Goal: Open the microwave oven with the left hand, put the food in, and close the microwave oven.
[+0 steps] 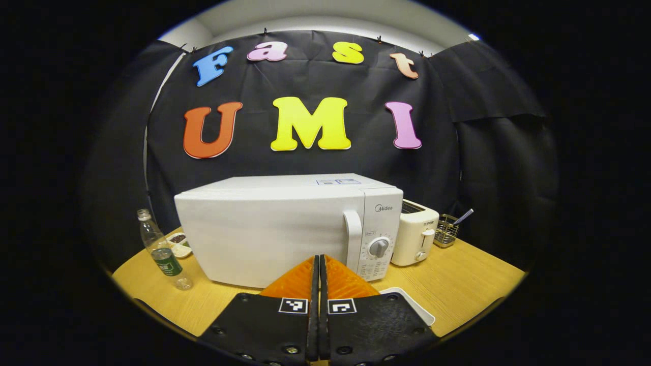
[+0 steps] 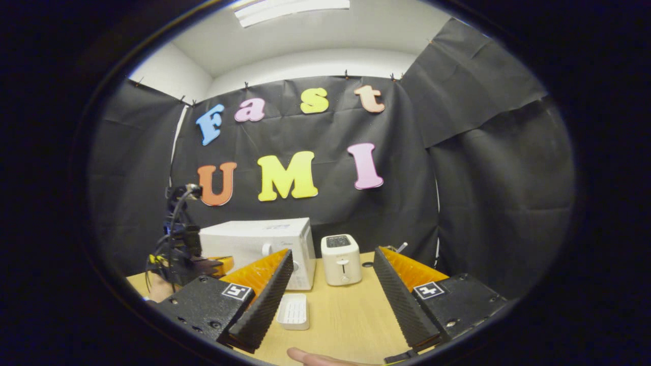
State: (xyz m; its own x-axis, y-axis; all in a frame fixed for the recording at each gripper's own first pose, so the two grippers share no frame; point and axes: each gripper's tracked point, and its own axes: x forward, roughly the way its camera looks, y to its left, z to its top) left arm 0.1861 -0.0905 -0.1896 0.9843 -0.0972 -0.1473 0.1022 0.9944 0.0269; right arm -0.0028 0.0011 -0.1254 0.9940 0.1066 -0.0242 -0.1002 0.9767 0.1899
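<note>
Right now your left gripper [image 1: 319, 264] has its fingers pressed together on nothing, aimed at the microwave [image 1: 285, 223] on the table [image 1: 457, 284], door closed. Your right gripper [image 2: 333, 284] hangs spread wide over the white tray [image 2: 294, 311]. Expect a stiff, latched door: hook the upright handle [image 1: 352, 239] beside the dial and pull steadily, since the smooth handle looks slippery.

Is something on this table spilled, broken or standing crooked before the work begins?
Nothing stands out. The microwave is closed and upright, the toaster and the bottle stand upright, and the wooden table looks dry.
</note>
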